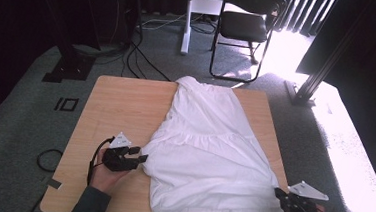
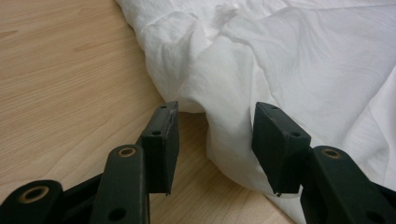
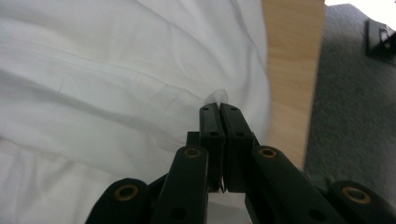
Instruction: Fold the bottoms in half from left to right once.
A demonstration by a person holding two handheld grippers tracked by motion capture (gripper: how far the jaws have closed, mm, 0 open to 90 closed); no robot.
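Lying across the wooden table (image 1: 121, 106), the white garment (image 1: 208, 152) spreads from the far edge down to the near one, between the two tongs and reaching both of them. Its gathered upper end sits well beyond the tongs, while its wide lower part covers the near right portion of the table.

At the garment's left edge are the left tongs (image 1: 140, 155), carried in the person's left hand (image 1: 103, 173), with a grey three-cornered plate on top. In the left gripper view these tongs (image 2: 215, 140) stand about half open, and a rumpled fold of the white cloth (image 2: 224, 130) bulges into the gap between the black pads. The right-hand pad lies against the cloth; the other stands clear of it over bare wood, so nothing is pinched.

At the garment's near right corner, over the table's right edge, are the right tongs (image 1: 282, 195), also topped by a grey plate. In the right gripper view these tongs (image 3: 219, 112) are pressed together, with a small tuft of the white fabric (image 3: 217, 97) peeking out just past their tips, so they are clamped on the garment's edge. Grey carpet (image 3: 355, 116) lies beyond the table edge to their right.
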